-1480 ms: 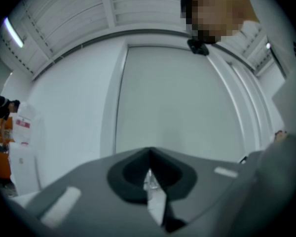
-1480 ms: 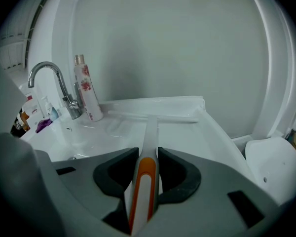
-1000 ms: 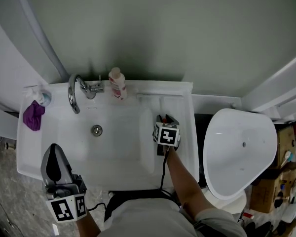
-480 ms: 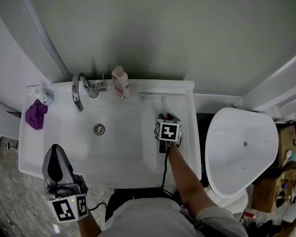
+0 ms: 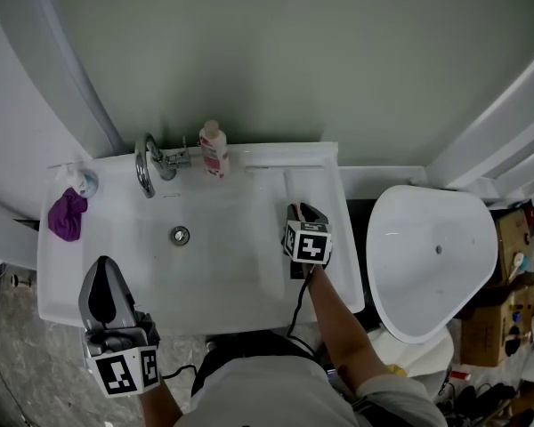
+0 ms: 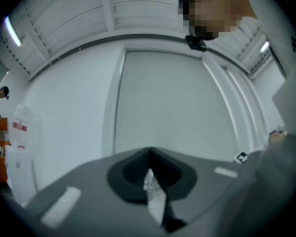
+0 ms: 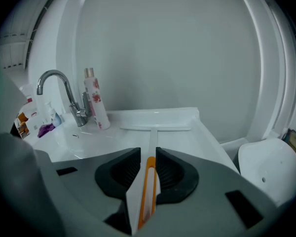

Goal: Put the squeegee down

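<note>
White sink (image 5: 205, 269) spreads below. Left gripper (image 5: 104, 269) is clenched. Right gripper (image 5: 302, 213) has just been narrowing, its jaws loose beside the squeegee (image 7: 152, 141) handle between them; the blade lies ahead on the sink.

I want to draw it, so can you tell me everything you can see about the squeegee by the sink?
The squeegee is white and plastic-looking, with an orange stripe down its long handle and a wide blade set crossways at the far end. It seems to lie flat on the right ledge of the sink, blade toward the wall. Its handle runs between the jaws of the right gripper, which have just been closing a little but seem not to press it.
</note>
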Available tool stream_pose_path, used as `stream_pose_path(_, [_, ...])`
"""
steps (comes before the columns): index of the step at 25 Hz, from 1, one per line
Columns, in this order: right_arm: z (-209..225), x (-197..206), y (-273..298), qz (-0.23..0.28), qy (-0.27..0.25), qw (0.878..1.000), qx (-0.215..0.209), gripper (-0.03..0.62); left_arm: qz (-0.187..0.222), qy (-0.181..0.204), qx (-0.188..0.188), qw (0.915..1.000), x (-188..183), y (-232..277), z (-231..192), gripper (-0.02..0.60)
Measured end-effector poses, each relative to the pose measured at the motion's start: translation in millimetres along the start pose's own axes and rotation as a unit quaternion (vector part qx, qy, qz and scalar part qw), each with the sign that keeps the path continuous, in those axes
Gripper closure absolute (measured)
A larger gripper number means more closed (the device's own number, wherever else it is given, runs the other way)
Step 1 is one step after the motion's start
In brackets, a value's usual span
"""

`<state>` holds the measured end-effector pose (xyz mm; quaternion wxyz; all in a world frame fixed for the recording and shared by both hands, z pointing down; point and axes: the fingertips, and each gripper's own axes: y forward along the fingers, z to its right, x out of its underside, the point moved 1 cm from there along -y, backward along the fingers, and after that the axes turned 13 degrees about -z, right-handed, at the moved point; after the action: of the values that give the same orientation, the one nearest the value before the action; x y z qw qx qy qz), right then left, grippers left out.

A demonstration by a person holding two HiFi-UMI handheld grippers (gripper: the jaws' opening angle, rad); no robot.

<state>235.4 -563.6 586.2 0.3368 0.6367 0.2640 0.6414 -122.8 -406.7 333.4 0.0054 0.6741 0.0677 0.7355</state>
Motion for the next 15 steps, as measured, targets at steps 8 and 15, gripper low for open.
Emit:
stream_pose_path(8, [-24,3,-71,0.081,-0.015,0.997,-0.004,0.592,0.013,0.0,0.038,0.9992,-5,-17,-1,0.575])
stream_pose_path(15, [-54,7,-135,0.146,-0.043,0.988,-0.008,0.592,0.023,-0.001,0.067,0.9975,-7,-33,-4,0.575])
